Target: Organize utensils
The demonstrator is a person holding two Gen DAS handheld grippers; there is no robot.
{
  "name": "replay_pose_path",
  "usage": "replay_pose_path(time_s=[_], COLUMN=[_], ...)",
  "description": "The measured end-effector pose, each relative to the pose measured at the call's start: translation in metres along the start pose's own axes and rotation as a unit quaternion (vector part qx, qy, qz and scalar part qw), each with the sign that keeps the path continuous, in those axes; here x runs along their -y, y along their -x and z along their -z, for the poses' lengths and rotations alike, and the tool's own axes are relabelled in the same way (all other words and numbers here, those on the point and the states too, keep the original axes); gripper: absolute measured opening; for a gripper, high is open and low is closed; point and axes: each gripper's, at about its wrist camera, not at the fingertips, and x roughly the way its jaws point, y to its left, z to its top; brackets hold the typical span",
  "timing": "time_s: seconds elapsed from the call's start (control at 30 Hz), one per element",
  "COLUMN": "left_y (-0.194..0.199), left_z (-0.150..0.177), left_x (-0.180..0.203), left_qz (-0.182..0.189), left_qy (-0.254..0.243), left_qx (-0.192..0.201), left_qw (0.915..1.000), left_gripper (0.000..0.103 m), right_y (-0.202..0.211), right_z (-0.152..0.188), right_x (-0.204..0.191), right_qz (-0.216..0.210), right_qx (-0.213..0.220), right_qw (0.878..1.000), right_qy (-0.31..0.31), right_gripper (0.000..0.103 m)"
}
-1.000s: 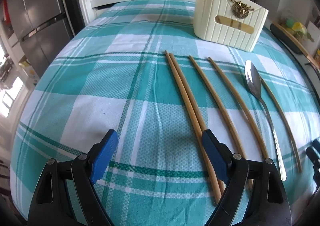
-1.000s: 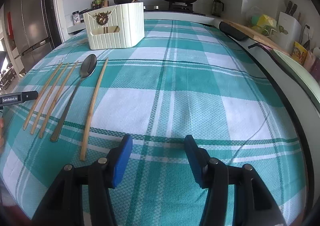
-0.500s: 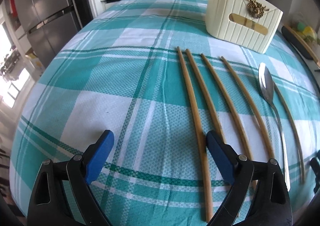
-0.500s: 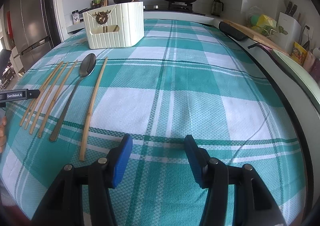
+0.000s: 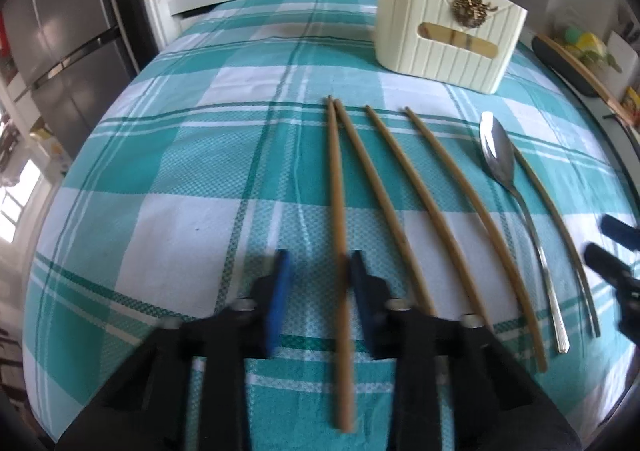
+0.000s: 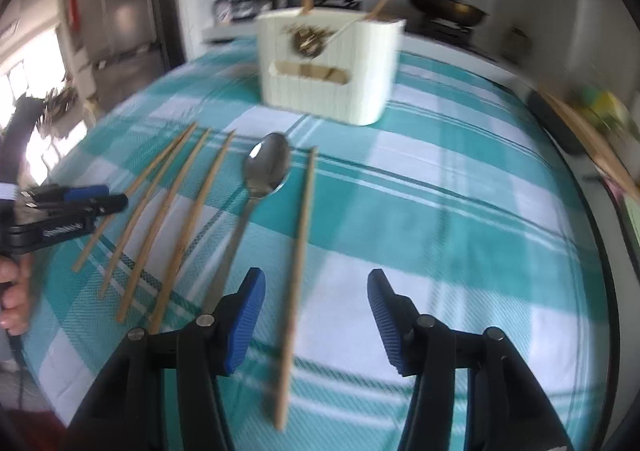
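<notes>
Since the leftmost chopstick (image 5: 340, 219) lay flat on the tablecloth (image 5: 160, 171), light, stiff, smooth, I judged mid-shaft best. Left gripper (image 5: 318, 283) straddled it, half-closed, holding nothing; right gripper (image 6: 316, 311) gaped wide, empty, over the lone chopstick (image 6: 298, 263) beside the spoon (image 6: 264, 175).

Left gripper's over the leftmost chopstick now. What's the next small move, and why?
Probably close the left gripper on the leftmost chopstick. That stick lies between its partly open fingers, close against the right finger, with a visible gap to the left one, so nothing is gripped yet. The cream holder stands beyond.
</notes>
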Motion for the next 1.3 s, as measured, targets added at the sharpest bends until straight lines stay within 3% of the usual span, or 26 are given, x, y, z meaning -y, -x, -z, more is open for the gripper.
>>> replay_pose_path(time_s=[0.03,0.1,0.23,0.47,0.57,0.63,0.67,0.7,0.73,0.87,1.3], left_y=[0.000,0.000,0.003,0.010,0.009,0.007,0.006,0.004,0.003,-0.004,-0.016], left_z=[0.000,0.001,0.005,0.012,0.010,0.007,0.005,0.003,0.003,0.001,-0.005], left_x=[0.000,0.000,-0.005,-0.020,-0.026,-0.028,-0.028,-0.027,-0.026,-0.019,-0.031], left_qz=[0.001,0.002,0.002,0.009,0.019,0.027,0.031,0.034,0.033,0.015,0.008], left_qy=[-0.002,-0.004,-0.001,-0.002,-0.002,0.001,0.001,-0.002,-0.006,-0.030,-0.038], left_qx=[-0.001,0.000,0.001,-0.011,-0.015,-0.014,-0.013,-0.012,-0.013,-0.015,-0.032], left_qw=[1.0000,1.0000,1.0000,0.9999,0.9997,0.9995,0.9994,0.9994,0.9994,0.9993,0.9987], left_gripper=[0.008,0.006,0.005,0.006,0.009,0.025,0.040,0.057,0.061,0.071,0.103], right_y=[-0.008,-0.019,-0.013,0.013,0.022,0.024,0.024,0.025,0.024,0.006,0.006], right_z=[-0.002,-0.002,0.006,0.037,0.043,0.044,0.043,0.043,0.042,0.037,0.042], right_x=[-0.002,-0.004,0.007,0.045,0.052,0.053,0.053,0.053,0.052,0.046,0.050], right_qz=[-0.002,-0.001,0.017,0.087,0.087,0.076,0.071,0.068,0.065,0.059,0.051], right_qx=[-0.009,-0.024,-0.015,-0.018,-0.006,0.002,0.006,0.009,0.009,-0.015,0.002], right_qw=[1.000,1.000,0.999,0.991,0.991,0.991,0.991,0.991,0.992,0.994,0.995], right_qy=[0.004,0.002,-0.035,-0.099,-0.103,-0.108,-0.111,-0.111,-0.107,-0.092,-0.089], right_gripper=[0.043,0.008,0.006,0.006,0.011,0.038,0.051,0.052,0.052,0.052,0.054])
